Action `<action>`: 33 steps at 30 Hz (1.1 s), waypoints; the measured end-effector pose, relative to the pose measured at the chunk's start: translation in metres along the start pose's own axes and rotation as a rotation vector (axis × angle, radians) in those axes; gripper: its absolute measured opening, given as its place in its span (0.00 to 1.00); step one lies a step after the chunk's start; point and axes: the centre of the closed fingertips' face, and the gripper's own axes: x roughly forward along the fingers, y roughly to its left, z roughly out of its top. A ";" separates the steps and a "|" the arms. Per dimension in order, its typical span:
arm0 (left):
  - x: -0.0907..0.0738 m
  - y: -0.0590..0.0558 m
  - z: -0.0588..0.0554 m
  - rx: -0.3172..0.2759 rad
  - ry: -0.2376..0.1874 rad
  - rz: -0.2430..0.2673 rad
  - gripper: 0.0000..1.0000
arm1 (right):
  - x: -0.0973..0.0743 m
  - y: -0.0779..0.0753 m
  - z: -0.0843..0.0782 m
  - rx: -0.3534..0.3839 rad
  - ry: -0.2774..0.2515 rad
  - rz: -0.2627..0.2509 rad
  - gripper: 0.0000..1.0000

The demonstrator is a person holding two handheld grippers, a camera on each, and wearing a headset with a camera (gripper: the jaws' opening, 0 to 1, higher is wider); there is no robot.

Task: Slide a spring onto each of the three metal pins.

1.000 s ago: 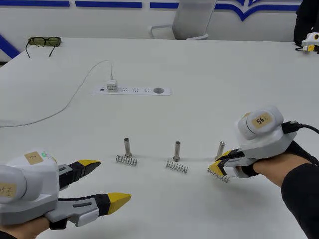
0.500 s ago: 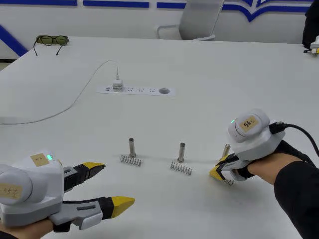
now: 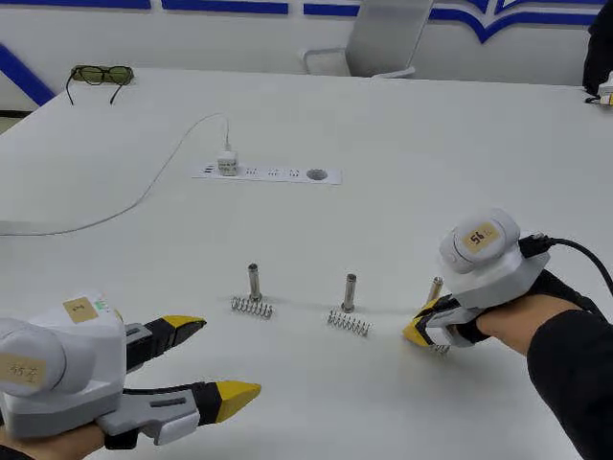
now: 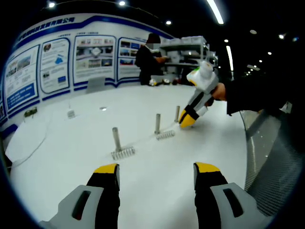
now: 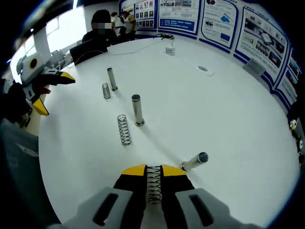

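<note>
Lowered beside the rightmost pin (image 5: 194, 162), right hand-held gripper (image 5: 153, 172) clamps a spring (image 5: 153, 185) lengthwise between its jaws; left hand-held gripper (image 4: 156, 167) gapes.

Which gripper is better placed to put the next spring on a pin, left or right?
Right. The right gripper is shut on a small coiled metal spring, close beside the rightmost silver metal pin. The left gripper hangs open with nothing between its jaws.

three pins (image 3: 254, 281) (image 3: 351, 290) (image 3: 436, 287) upright in row; two springs (image 3: 251, 307) (image 3: 348, 323) flat at bases; third spring (image 5: 153, 186) in right gripper (image 5: 153, 171).
</note>
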 end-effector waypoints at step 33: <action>0.030 -0.039 0.016 0.070 0.009 -0.136 0.61 | -0.042 0.003 0.023 0.041 -0.159 -0.038 0.12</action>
